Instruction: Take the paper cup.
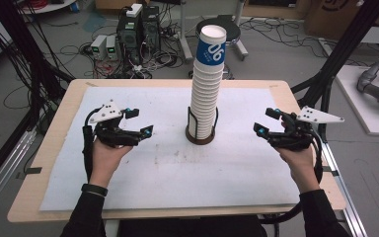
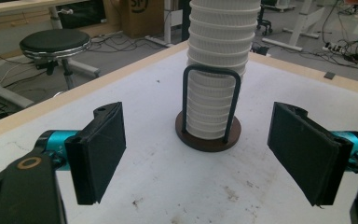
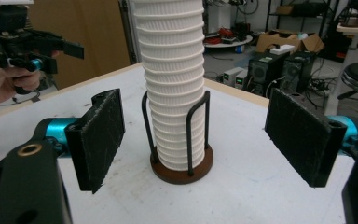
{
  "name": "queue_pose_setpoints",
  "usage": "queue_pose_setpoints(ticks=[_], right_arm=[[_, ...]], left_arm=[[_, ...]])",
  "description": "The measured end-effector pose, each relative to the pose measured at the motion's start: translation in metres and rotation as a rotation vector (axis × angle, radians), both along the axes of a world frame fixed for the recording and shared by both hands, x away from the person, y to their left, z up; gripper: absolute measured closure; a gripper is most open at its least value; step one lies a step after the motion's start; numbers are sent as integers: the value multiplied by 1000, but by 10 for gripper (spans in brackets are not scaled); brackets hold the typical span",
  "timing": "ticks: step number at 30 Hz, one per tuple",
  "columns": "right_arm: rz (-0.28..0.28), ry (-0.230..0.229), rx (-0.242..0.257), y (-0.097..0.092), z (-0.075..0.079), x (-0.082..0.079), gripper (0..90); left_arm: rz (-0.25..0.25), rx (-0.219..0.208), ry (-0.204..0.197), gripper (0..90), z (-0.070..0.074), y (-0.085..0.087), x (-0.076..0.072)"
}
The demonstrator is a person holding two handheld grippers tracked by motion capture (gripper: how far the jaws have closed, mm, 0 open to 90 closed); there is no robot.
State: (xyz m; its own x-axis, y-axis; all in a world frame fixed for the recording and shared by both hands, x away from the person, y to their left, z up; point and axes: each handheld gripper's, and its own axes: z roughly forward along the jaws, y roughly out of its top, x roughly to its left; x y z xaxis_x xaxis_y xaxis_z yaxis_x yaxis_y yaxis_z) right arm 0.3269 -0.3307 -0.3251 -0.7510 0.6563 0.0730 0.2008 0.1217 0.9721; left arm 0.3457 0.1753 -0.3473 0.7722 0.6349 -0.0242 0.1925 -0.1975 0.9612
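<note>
A tall stack of white ribbed paper cups (image 1: 206,84) stands upright in a round brown holder (image 1: 200,138) with black wire uprights, at the middle of the table. The top cup carries a blue band. My left gripper (image 1: 142,122) is left of the stack and apart from it, open, nothing between its jaws. My right gripper (image 1: 265,122) is to the right of the stack, also open and empty. In the left gripper view the cups (image 2: 219,60) and holder (image 2: 208,137) lie ahead of the left gripper (image 2: 198,158). In the right gripper view the cups (image 3: 175,70) stand ahead of the right gripper (image 3: 198,140).
A white mat (image 1: 168,173) covers the wooden table (image 1: 59,123). Behind the table a black stool (image 1: 232,27) and computer boxes (image 1: 138,29) with cables sit on the floor. The left gripper (image 3: 28,46) and its hand appear at the upper left of the right gripper view.
</note>
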Motion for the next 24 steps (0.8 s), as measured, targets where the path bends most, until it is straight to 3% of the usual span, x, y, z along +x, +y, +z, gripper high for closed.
queue_pose_setpoints(ticks=[24], right_arm=[[62,-52,4,40,35,34,200]], left_arm=[[-18,-18,8,177,3,-1,1]])
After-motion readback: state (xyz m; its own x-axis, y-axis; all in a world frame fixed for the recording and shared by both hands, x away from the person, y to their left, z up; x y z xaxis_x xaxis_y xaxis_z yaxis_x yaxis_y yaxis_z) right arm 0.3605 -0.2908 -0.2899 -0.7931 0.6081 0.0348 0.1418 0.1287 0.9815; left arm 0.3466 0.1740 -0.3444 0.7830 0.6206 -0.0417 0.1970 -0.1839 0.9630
